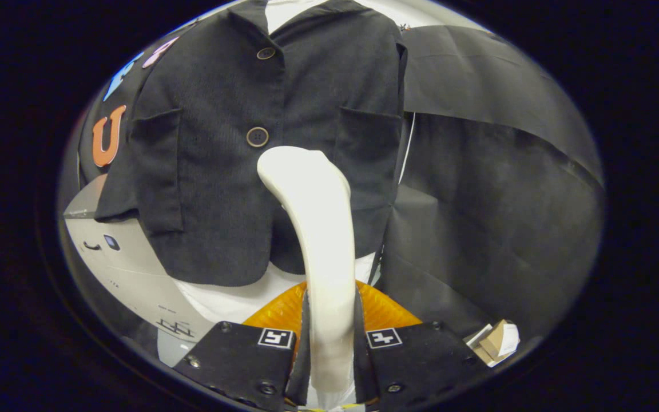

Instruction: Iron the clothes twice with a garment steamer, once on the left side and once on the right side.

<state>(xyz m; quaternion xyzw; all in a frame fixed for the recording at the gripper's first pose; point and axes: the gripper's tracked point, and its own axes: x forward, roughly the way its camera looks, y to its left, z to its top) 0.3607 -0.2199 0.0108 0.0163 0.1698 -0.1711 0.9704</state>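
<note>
Cardboard scraps on floor.

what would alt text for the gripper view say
The gripper is shut on the handle of a cream garment steamer, whose head rises in front of a dark buttoned jacket hanging just beyond the fingers. An orange part shows behind the handle, a grey box stands beside the jacket's hem, and black cloth hangs on the other side.
</note>
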